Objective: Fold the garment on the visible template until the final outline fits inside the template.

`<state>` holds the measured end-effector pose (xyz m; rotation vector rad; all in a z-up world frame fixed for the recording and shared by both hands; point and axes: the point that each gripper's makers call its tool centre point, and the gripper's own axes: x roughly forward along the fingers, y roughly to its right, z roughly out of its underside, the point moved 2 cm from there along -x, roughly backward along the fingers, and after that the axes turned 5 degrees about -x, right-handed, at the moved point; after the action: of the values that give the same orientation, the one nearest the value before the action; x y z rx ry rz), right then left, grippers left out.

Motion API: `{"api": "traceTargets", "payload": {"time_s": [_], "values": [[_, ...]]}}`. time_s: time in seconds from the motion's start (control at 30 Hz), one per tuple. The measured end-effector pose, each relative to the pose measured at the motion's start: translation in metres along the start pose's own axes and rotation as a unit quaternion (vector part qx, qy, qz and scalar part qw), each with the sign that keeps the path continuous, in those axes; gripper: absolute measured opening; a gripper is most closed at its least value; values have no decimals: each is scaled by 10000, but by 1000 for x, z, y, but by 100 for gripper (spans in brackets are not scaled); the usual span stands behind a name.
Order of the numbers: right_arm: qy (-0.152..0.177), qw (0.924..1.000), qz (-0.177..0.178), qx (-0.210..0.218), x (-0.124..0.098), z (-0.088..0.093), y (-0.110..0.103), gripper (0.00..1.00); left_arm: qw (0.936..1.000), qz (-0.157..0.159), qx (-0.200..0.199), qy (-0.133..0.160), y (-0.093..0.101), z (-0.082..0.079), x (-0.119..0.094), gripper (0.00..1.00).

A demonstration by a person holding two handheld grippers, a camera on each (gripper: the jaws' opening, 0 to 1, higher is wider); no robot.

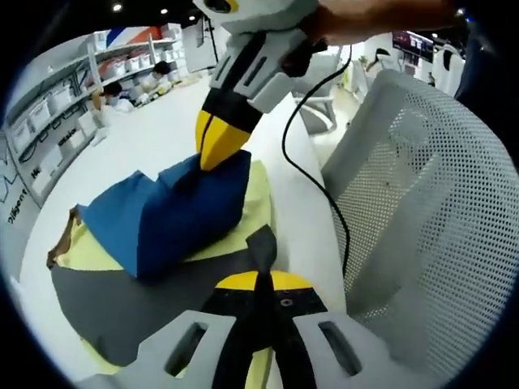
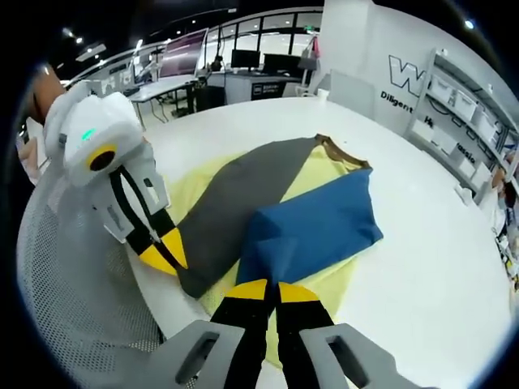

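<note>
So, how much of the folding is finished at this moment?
Partly done: the blue part is already folded over. In hand: the right gripper and left gripper pinch the garment's edges. Left: the grey part lies unfolded on the yellow template.

A: What's lying on the table point(image 2: 422, 243)?
B: One garment point(image 2: 316, 227) is resting on one yellow template point(image 2: 207, 182).
A: And grippers?
B: Two: left gripper point(image 1: 259, 279), right gripper point(image 2: 274, 293). One mesh chair point(image 1: 422, 211) is standing beside.

Left tool point(image 1: 258, 279), right tool point(image 2: 274, 290): yellow tips, blk jaws, grey-white housings; blk cable point(image 1: 312, 174).
</note>
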<state>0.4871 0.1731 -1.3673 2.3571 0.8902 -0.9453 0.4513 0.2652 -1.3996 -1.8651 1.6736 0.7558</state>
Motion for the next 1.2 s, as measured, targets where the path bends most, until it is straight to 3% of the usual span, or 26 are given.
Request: {"api": "traceTargets", "payload": {"time_s": [0.1,0.33,0.47,0.63,0.93,1.2], "values": [[5,10000,-23,-8,1,0,-1,0,9990,-56,-412,137,-6,-3,-7,6],[-37,10000,-69,-29,4,3,-4,0,9984,-113,-540,134,-13,2,-17,6],[-21,10000,-67,-8,3,3,-4,0,9968,-315,-691,240,-23,1,-26,6],[4,10000,9,-3,1,1,3,0,9934,-742,-775,415,-48,2,-45,6],[73,9997,200,-77,-5,-8,22,0,9821,-1358,-1220,456,-98,21,-84,6],[155,9990,400,-125,-12,-19,45,0,9730,-1751,-1404,543,-124,32,-112,6]]}}
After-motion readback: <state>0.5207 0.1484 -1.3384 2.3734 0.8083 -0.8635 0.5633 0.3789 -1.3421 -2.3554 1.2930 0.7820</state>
